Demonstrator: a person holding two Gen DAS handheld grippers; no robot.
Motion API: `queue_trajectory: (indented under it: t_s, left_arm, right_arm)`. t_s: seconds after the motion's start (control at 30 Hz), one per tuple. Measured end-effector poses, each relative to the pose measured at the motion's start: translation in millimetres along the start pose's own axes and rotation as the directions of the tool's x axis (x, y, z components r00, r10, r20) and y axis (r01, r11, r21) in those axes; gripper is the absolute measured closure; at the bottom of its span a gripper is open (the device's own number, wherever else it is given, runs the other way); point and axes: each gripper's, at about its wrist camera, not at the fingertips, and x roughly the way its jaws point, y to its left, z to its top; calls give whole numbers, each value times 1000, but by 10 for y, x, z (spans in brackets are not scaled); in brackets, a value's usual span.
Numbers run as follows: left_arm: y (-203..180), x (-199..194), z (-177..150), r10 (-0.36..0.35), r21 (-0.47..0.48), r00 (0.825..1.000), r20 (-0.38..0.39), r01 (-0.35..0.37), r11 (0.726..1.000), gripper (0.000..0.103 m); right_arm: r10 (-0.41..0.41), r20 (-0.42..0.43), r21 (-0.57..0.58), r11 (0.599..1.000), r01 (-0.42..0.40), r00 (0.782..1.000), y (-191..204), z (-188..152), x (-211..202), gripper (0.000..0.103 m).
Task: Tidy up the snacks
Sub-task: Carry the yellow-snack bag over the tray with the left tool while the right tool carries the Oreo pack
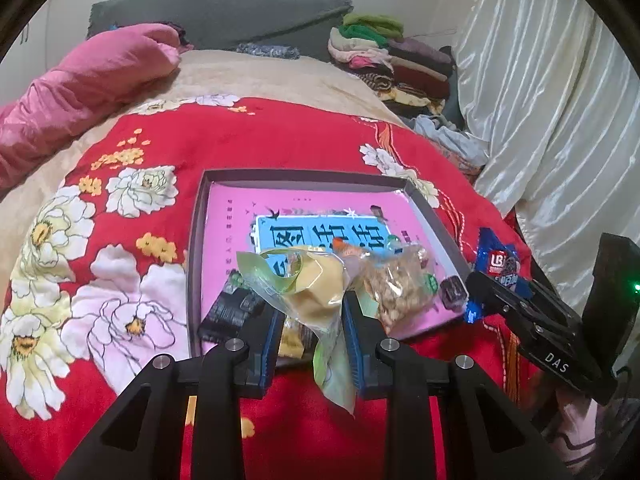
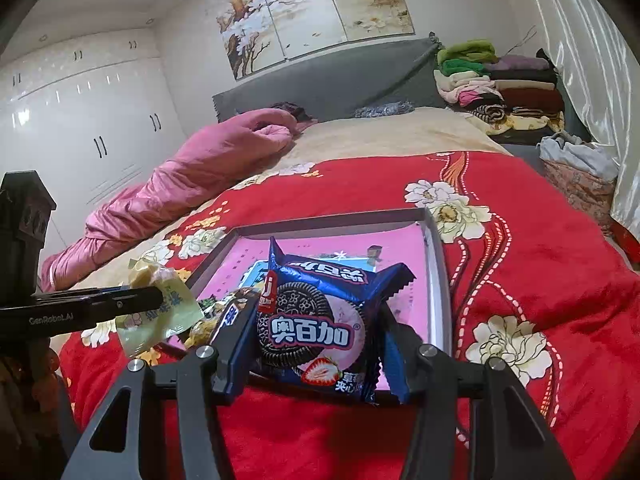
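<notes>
Tongs both loaded: left tongs (image 1: 308, 312) clamped on yellow-green pack (image 1: 310, 292), right tongs (image 2: 316, 340) on cookie pack (image 2: 316, 320); next, you set both w/ snacks in box (image 1: 304, 178) just ahead.

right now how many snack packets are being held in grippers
2: a green-and-yellow plastic snack packet clamped in the left gripper, and a blue cookie packet clamped in the right gripper. Others lie loose in the tray.

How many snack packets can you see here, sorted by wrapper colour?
Blue cookie packet: 1
Pale green packet: 1
Clear bag of nuts: 1
Black packet: 1
Small dark sweet: 1
Total: 5 clearly visible; others beneath are hidden.
</notes>
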Motion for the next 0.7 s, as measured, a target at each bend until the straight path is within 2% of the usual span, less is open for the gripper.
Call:
queue_trajectory:
  t_s: [0.27, 0.47, 0.7]
  left_arm:
    - [47, 81, 83, 7, -23, 1000, 6, -6, 1000, 73]
    - [83, 213, 63, 16, -31, 1000, -19, -17, 999, 73]
    - [91, 343, 1, 63, -4, 997, -42, -63, 998, 73]
  right_arm:
    - [-10, 14, -7, 1000, 10, 1000, -24, 52, 12, 48]
    - [-15, 10, -10, 1000, 15, 1000, -48, 72, 80, 48]
    - [-35, -26, 12, 999, 35, 999, -125, 62, 182, 48]
